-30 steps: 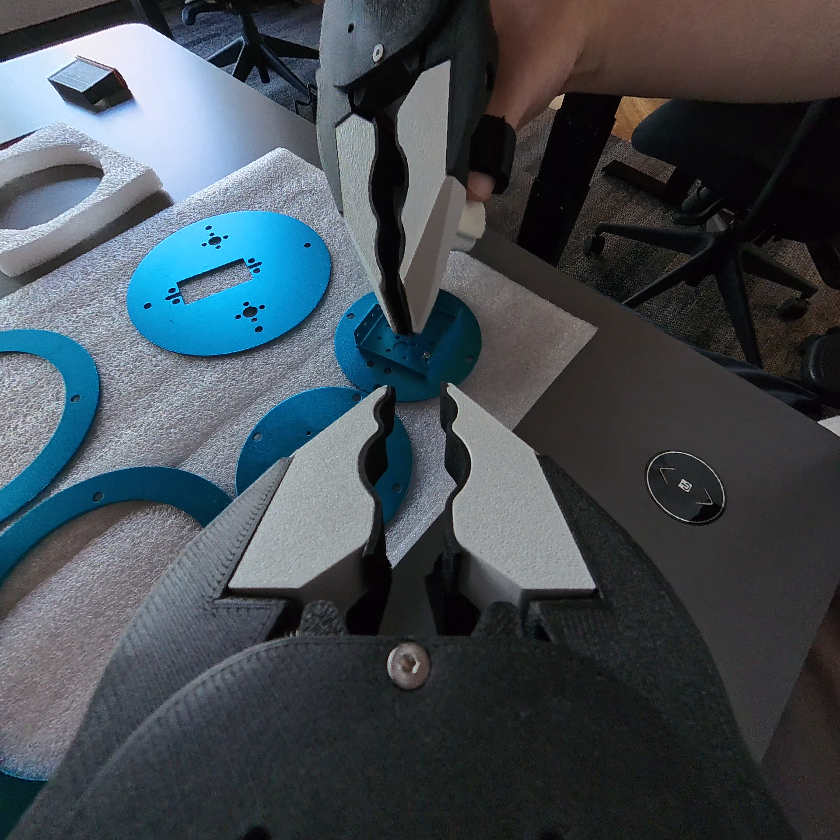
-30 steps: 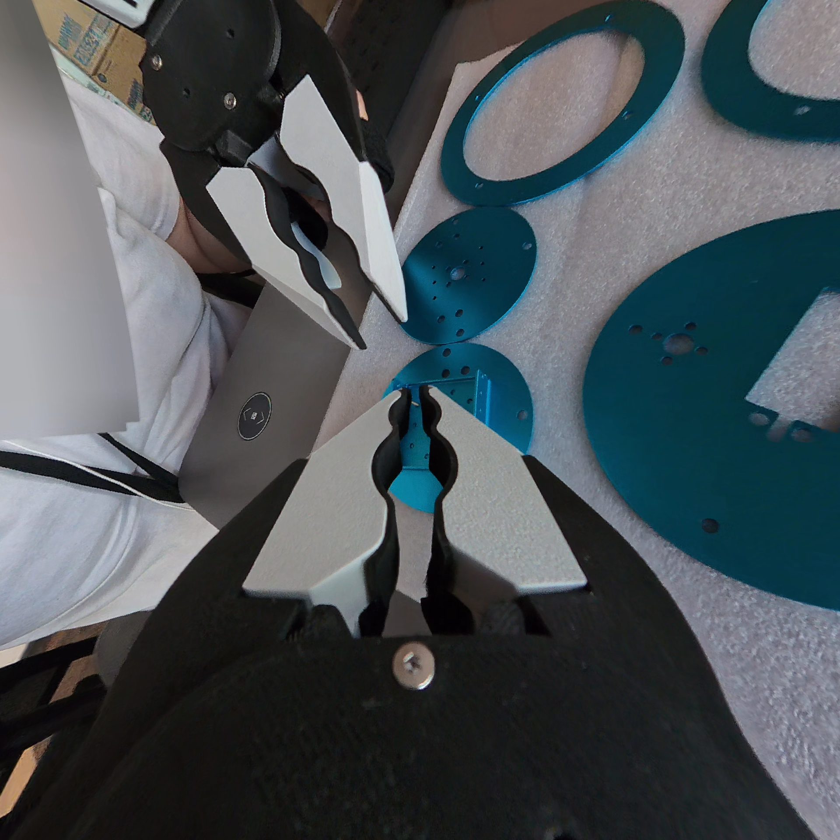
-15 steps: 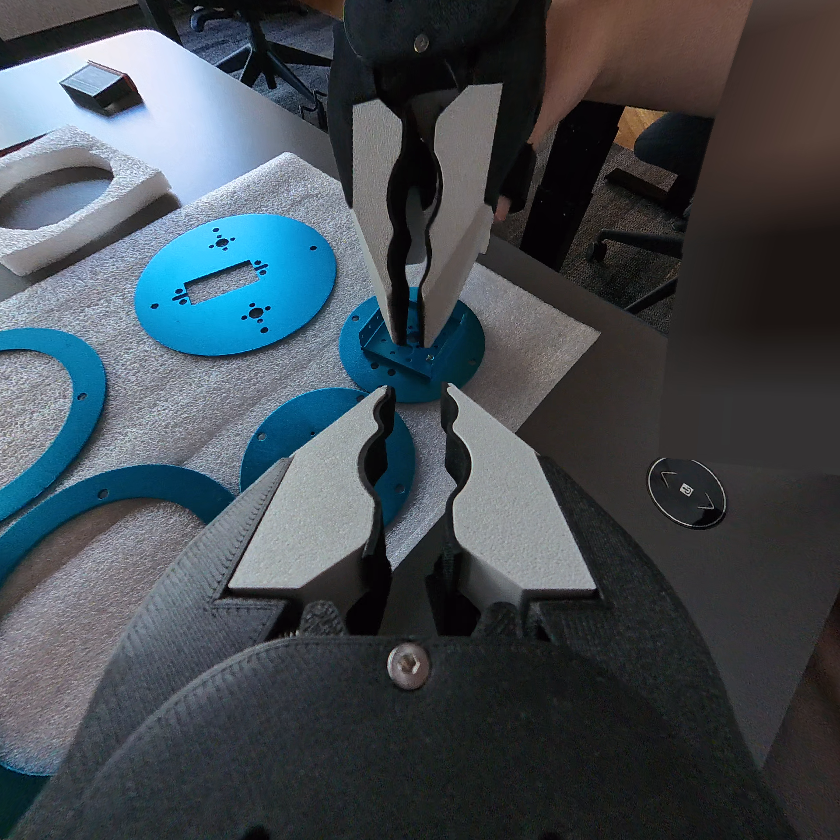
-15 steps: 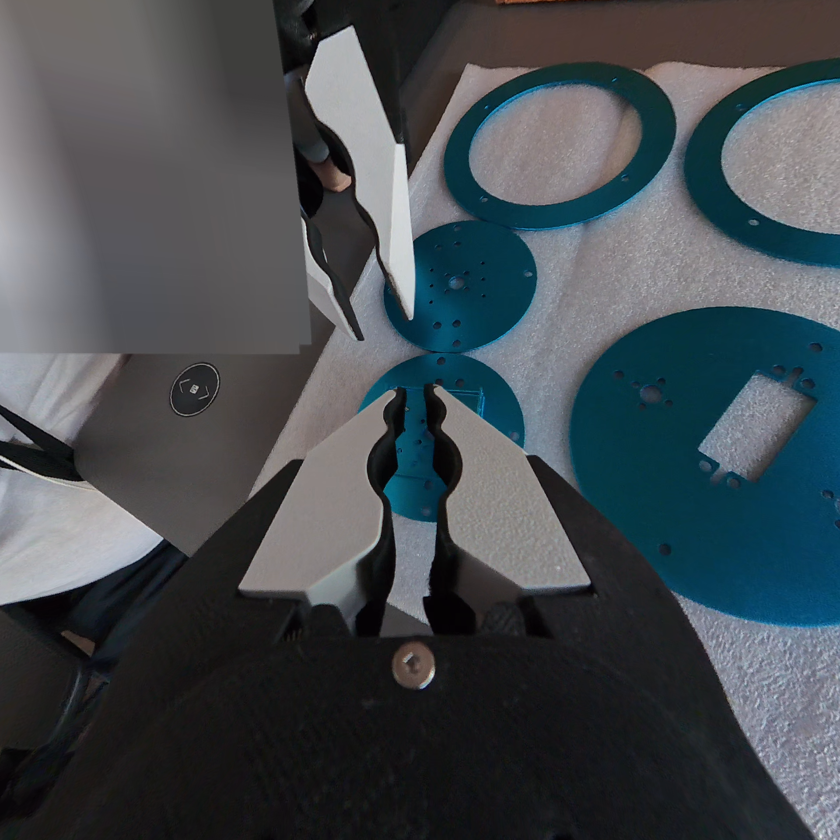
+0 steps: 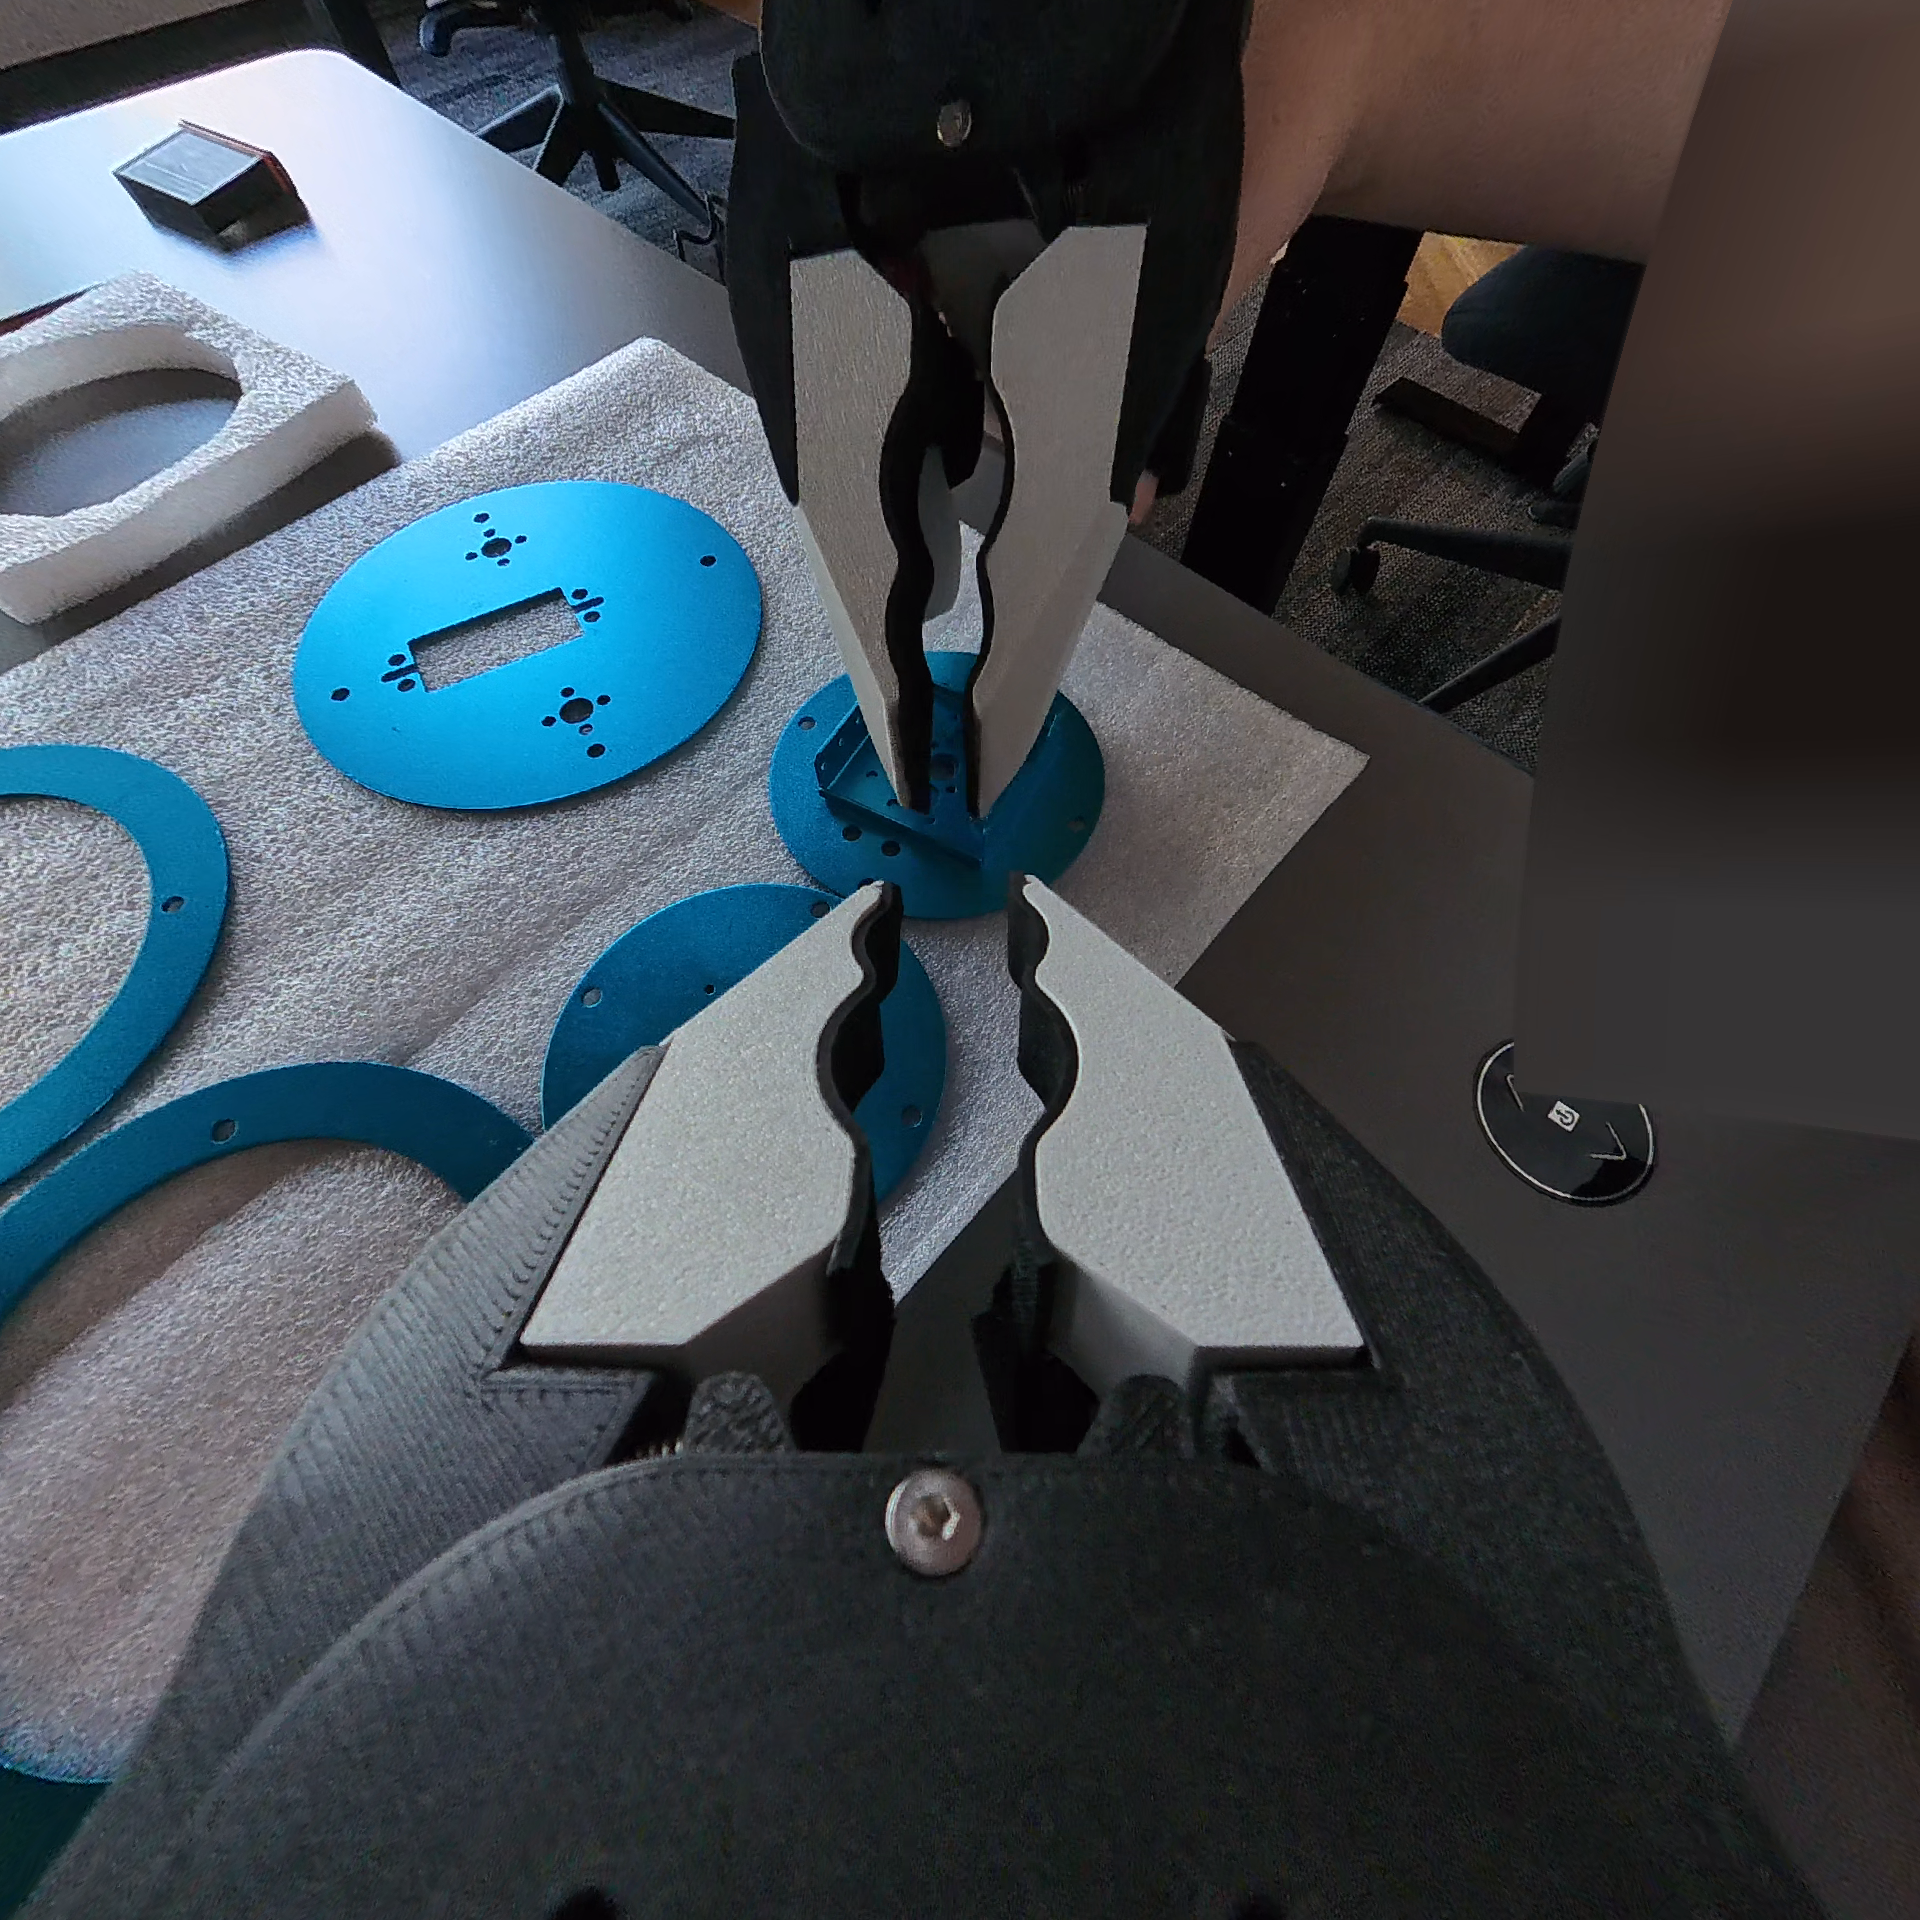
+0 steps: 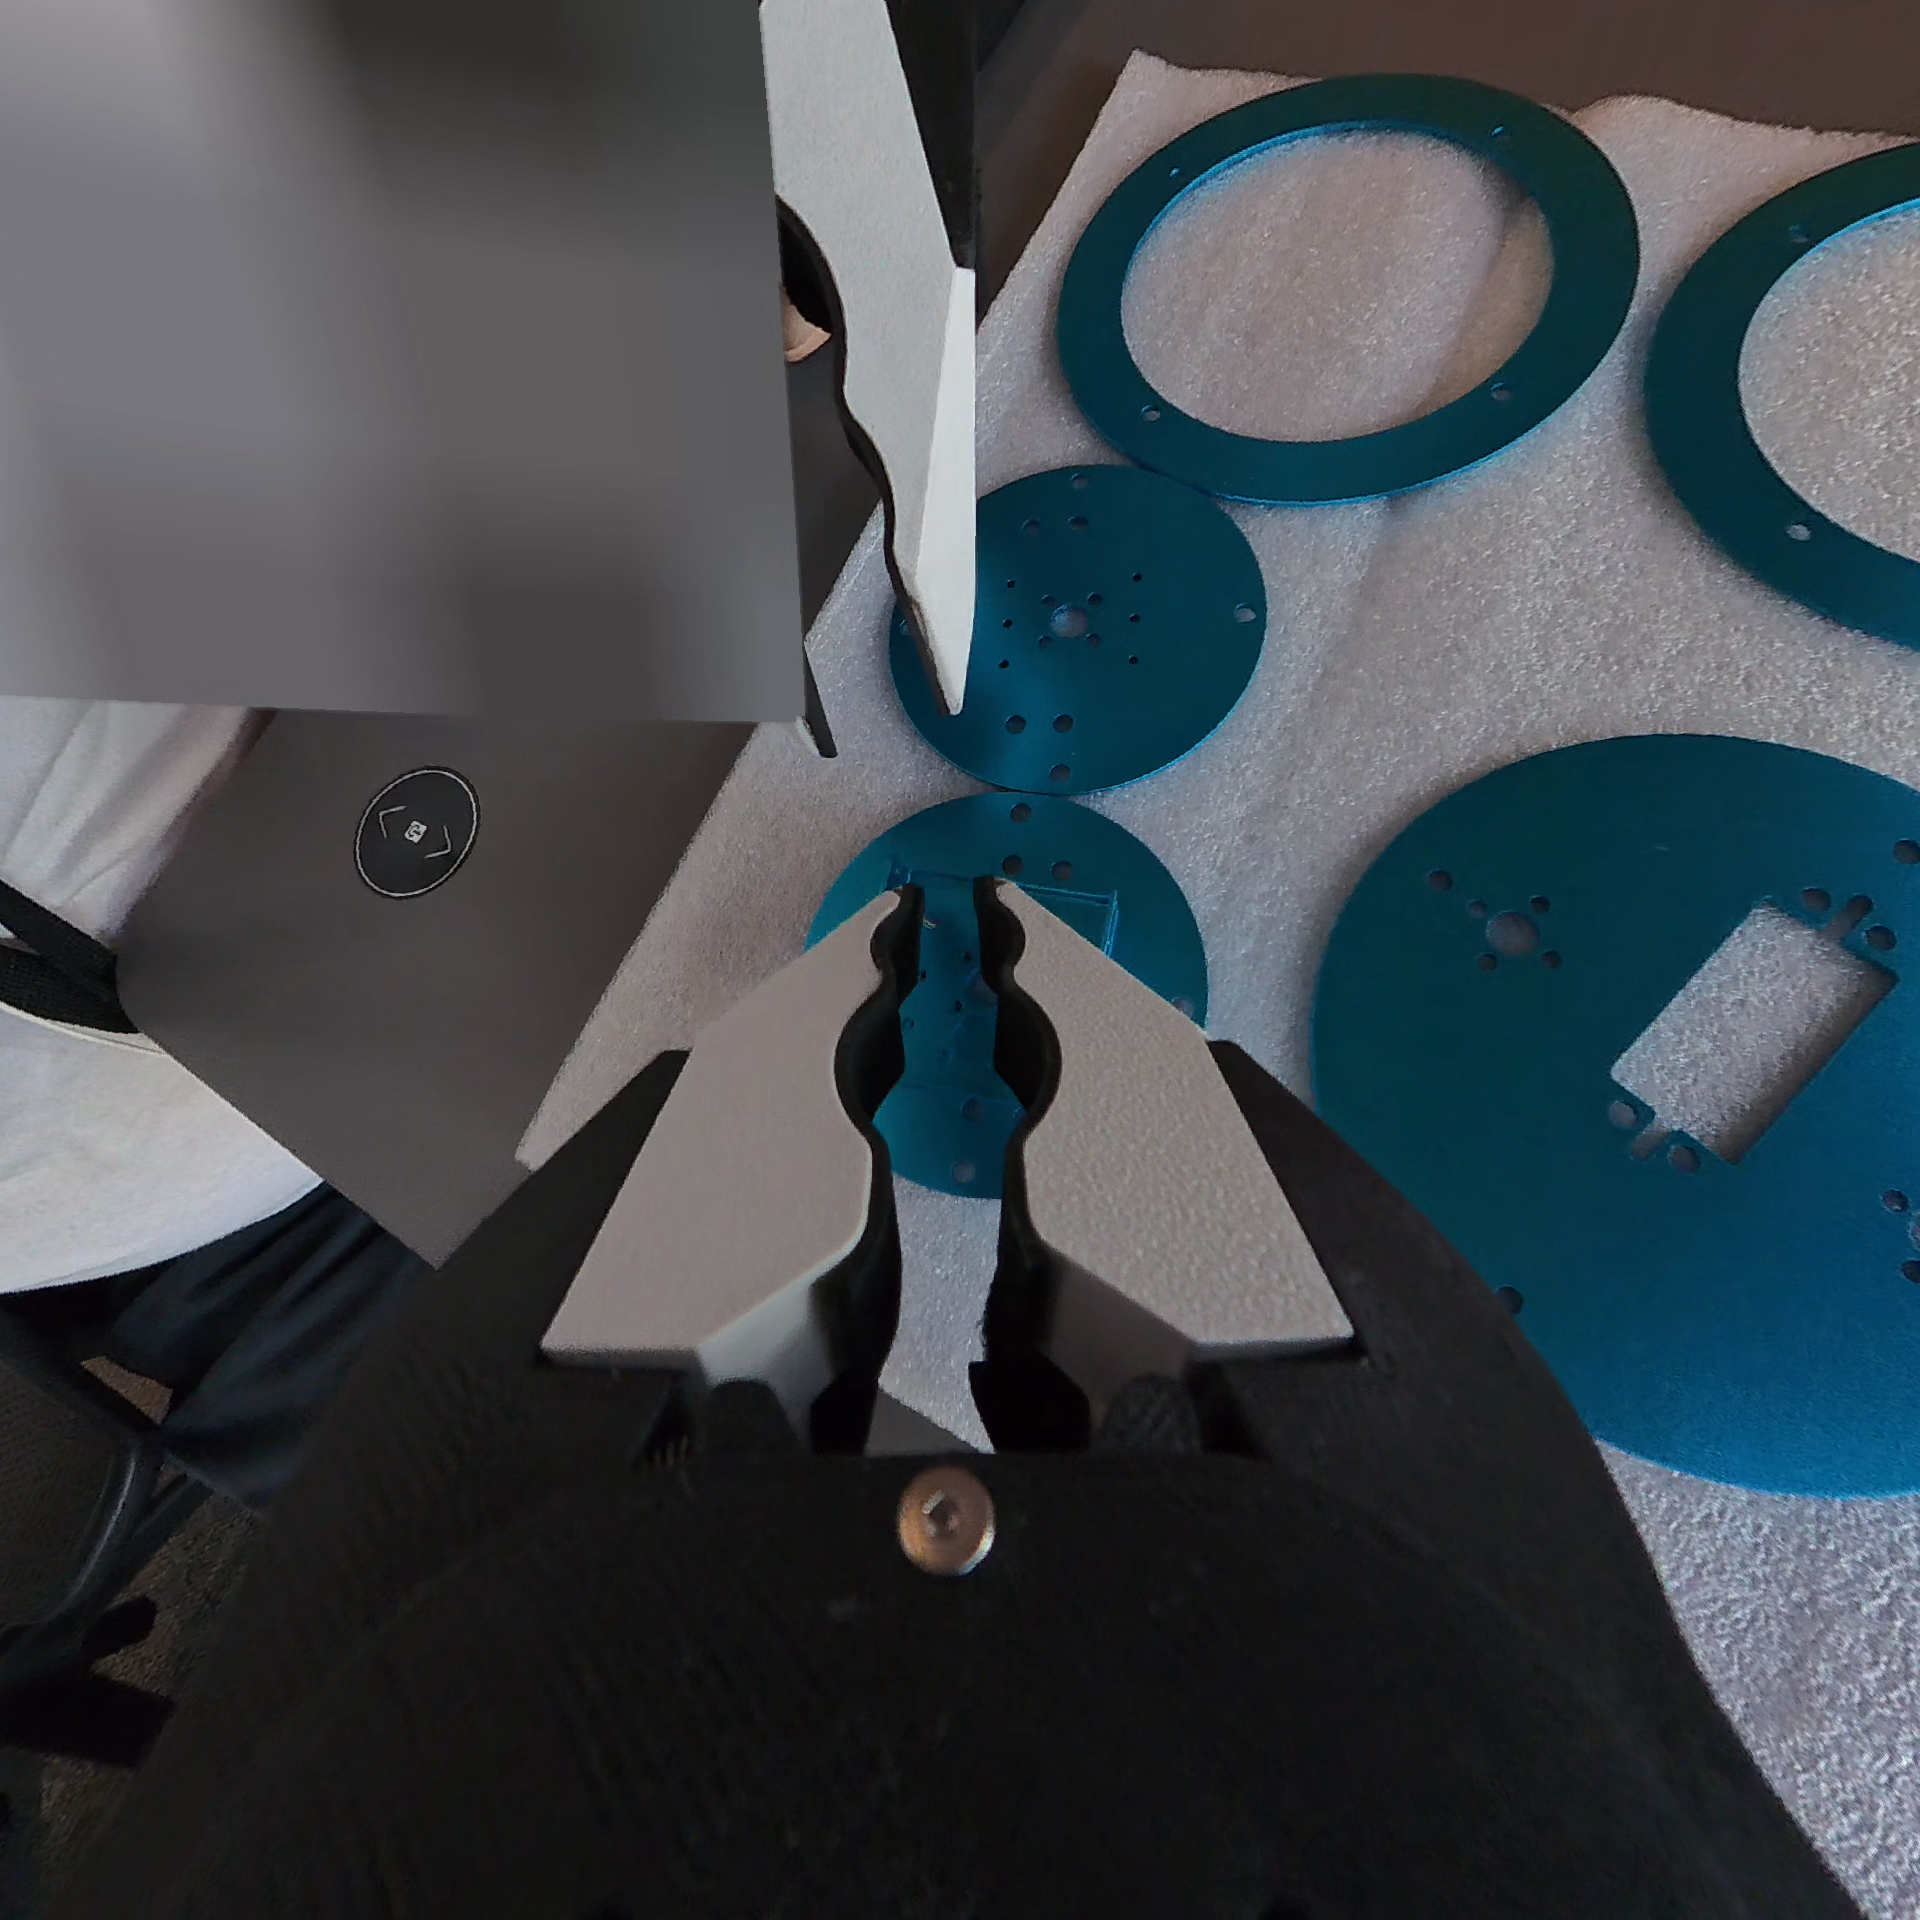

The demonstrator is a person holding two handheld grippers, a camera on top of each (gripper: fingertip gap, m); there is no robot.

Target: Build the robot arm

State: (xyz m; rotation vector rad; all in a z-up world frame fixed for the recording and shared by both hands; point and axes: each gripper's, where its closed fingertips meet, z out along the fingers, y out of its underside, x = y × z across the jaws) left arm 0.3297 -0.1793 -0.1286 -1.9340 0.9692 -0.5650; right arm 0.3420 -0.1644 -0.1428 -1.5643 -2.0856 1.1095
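Note:
A small blue perforated bracket (image 5: 883,826) sits on a small blue disc (image 5: 1049,831) at the foam mat's corner. My right gripper (image 5: 943,805) comes down from above with its tips at the bracket. Its jaws stand a narrow gap apart, and the bracket's floor (image 6: 951,982) shows between them in the right wrist view (image 6: 951,894). Whether the fingers touch the bracket's walls is unclear. My left gripper (image 5: 954,899) is open and empty, just short of that disc and above a second small blue disc (image 5: 644,997). It also shows in the right wrist view (image 6: 888,727), partly hidden by a blur patch.
On the white foam mat (image 5: 416,914) lie a large blue disc with a rectangular cutout (image 5: 520,644) and two blue rings (image 5: 156,904) (image 5: 260,1112). A white foam frame (image 5: 270,416) and a black box (image 5: 208,187) are at the back left. A round black button (image 5: 1569,1132) is set in the grey table. Office chairs stand beyond the table.
My right gripper has turned square to the left wrist view and its jaws have widened a little over the bracket. My left gripper has stayed in place.

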